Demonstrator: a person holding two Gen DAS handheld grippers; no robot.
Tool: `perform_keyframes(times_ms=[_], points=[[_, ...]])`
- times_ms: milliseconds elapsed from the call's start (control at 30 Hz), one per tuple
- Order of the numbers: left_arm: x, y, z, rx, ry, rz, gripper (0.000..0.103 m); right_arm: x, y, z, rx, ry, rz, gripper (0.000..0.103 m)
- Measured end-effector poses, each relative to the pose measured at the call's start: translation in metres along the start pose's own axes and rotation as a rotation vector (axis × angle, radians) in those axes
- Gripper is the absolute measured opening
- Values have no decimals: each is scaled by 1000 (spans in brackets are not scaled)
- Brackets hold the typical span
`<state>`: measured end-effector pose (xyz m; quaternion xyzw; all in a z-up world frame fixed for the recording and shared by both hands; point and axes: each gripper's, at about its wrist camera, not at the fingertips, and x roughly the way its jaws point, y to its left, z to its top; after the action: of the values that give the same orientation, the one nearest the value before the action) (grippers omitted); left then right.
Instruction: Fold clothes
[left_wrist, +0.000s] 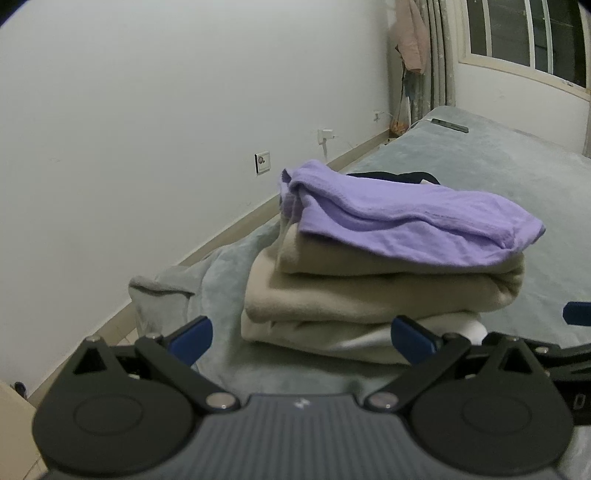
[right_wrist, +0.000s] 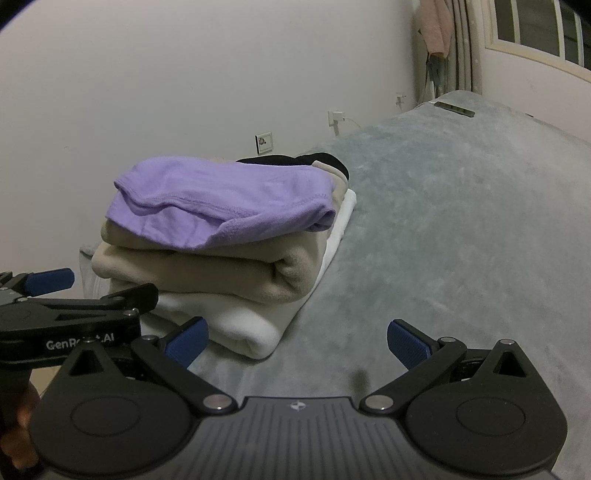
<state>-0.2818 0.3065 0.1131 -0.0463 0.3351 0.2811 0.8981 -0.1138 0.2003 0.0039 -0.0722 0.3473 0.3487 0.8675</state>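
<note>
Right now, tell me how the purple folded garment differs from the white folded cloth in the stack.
The purple folded garment lies on top of the stack; the white folded cloth lies at the bottom, on the grey blanket. The purple one looks thin and rumpled; the white one thick and smooth. Both are folded, and neither is gripped.

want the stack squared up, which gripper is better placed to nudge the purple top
Left, probably. The left gripper faces the stack head-on with the purple top straight ahead; the right gripper points past it at bare bed cover.

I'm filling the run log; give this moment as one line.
left tongs open, empty | right tongs open, empty | purple top on folded stack | bed
</note>
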Motion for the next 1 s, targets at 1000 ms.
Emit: perform_keyframes(times_ms=[1000], points=[[6,-2,1,4,11,2,103,4,1,-1,4,4,-5,103]])
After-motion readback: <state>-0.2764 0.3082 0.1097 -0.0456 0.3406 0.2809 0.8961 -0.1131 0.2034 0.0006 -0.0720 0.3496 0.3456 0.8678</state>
